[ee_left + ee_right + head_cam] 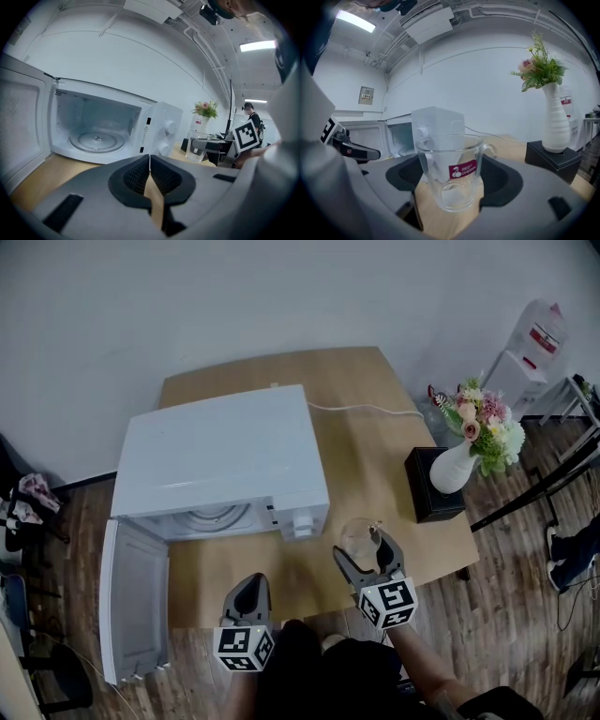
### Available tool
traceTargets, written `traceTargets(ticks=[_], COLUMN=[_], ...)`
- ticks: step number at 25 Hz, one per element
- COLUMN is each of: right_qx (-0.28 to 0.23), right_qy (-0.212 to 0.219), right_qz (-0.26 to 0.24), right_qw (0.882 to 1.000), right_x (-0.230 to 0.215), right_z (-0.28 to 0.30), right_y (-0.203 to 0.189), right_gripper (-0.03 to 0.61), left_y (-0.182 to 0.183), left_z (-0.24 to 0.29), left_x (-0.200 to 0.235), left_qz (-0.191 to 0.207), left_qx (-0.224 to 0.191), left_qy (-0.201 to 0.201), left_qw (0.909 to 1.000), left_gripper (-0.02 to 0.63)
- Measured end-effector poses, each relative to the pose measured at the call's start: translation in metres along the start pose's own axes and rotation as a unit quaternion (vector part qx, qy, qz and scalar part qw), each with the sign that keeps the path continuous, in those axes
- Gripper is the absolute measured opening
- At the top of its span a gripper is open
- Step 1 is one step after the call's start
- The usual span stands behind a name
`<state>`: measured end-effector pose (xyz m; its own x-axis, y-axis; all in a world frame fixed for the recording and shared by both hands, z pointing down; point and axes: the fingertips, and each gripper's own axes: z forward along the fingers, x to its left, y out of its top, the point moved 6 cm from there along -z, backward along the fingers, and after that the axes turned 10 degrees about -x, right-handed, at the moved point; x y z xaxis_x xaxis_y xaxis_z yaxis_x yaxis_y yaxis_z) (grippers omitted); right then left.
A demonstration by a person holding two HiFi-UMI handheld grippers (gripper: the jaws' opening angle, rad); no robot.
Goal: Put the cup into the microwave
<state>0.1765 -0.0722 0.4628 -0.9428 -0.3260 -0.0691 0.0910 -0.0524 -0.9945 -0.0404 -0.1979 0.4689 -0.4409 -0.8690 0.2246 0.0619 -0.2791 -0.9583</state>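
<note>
Right tongs (362,549) gripping clear cylindrical glass cup (450,164), left tongs (149,161) closed

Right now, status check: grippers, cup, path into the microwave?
Left gripper shut, empty. Right gripper shut on glass cup, by the control panel. Microwave door open, turntable bare, nothing blocking.

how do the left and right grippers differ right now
Jaws: the left gripper has its jaws together with nothing between them; the right gripper has its jaws apart, closed on the sides of a glass cup.
Position: the left gripper points at the open cavity of the microwave; the right gripper sits off to the right of the control knobs.
Both are grey, carry a marker cube, and sit at the near edge of the wooden table.
</note>
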Motion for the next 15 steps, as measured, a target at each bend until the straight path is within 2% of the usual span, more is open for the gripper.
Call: traceTargets(ticks=[15], right_qx=[0.011], right_qy=[0.069], right_qz=[0.0], right_qw=[0.998], right_x=[0.06], right_z=[0.013], right_y=[-0.012], right_gripper=[0.351], left_y=[-0.001], left_z=[-0.019], left_x=[0.033], left_qz=[-0.012], left_qx=[-0.005], left_qy=[0.037], left_qw=[0.9992], left_gripper=[0.006])
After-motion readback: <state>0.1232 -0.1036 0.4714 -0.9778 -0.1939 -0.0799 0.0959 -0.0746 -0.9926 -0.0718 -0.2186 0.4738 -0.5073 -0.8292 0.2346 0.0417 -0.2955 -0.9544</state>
